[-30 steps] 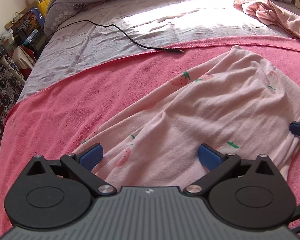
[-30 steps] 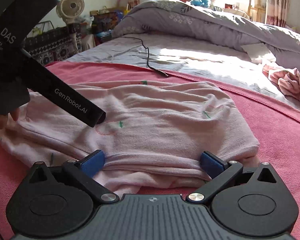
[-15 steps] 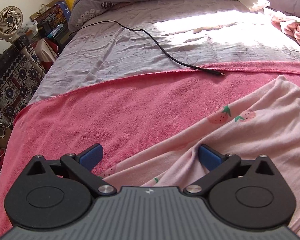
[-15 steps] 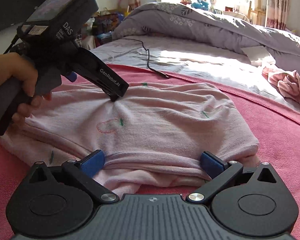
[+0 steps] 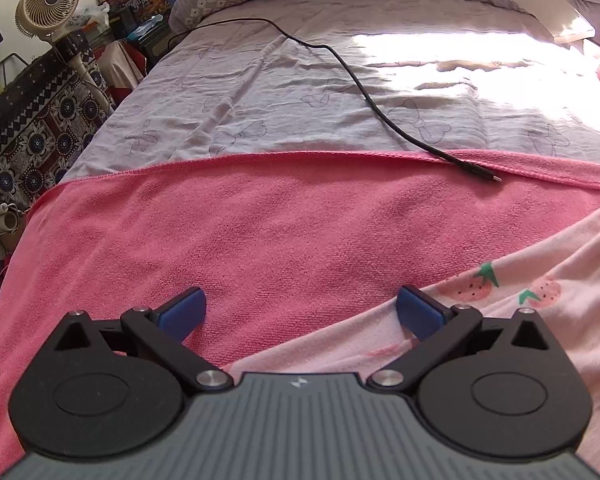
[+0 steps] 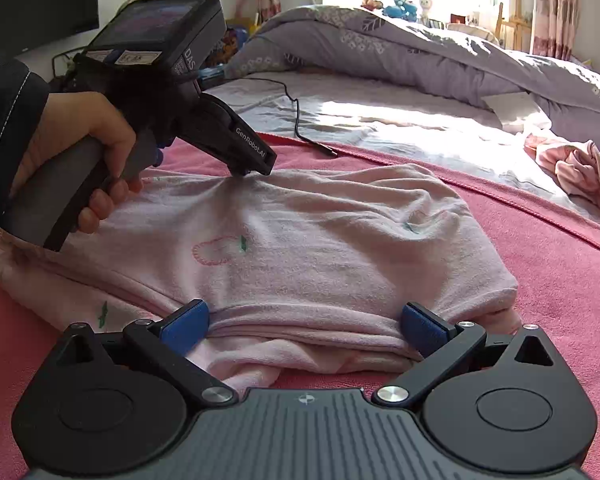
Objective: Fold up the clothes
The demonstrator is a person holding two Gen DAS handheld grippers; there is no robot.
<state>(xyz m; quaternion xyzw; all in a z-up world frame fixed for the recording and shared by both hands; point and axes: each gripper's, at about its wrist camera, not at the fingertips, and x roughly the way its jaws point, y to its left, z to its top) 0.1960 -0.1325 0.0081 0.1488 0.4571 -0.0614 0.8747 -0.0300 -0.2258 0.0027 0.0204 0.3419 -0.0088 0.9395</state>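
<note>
Pale pink strawberry-print fleece garment (image 6: 300,248) lying folded on pink terry towel (image 5: 284,232) spread over grey-sheeted bed (image 5: 300,92). Left hand-held gripper (image 5: 300,312) spread wide, nothing held, tips over garment's far edge. Right hand-held gripper (image 6: 304,324) spread wide, straddling near folded edge. Black charging cable (image 5: 364,92) beyond.
</note>
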